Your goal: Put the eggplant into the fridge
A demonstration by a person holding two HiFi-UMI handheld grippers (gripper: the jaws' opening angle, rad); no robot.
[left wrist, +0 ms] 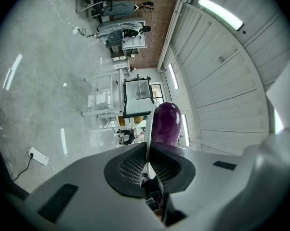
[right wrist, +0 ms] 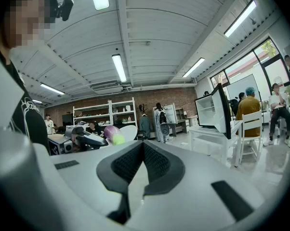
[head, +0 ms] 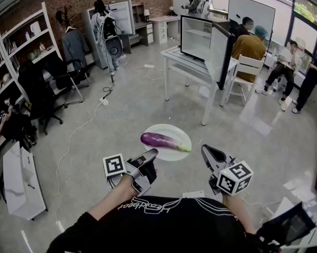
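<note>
A purple eggplant with a green stem lies on a white plate, held in the air in front of me. My left gripper is shut on the plate's near-left rim. In the left gripper view the thin white rim runs between the closed jaws, with the eggplant just beyond. My right gripper hangs to the right of the plate, shut and empty; its view shows the eggplant off to the left. The small fridge stands on a white table ahead, its door swung open.
A white chair and seated people are right of the table. Cables and a power strip lie on the concrete floor at left. Office chairs and shelving line the left wall. A person with a backpack stands at the back.
</note>
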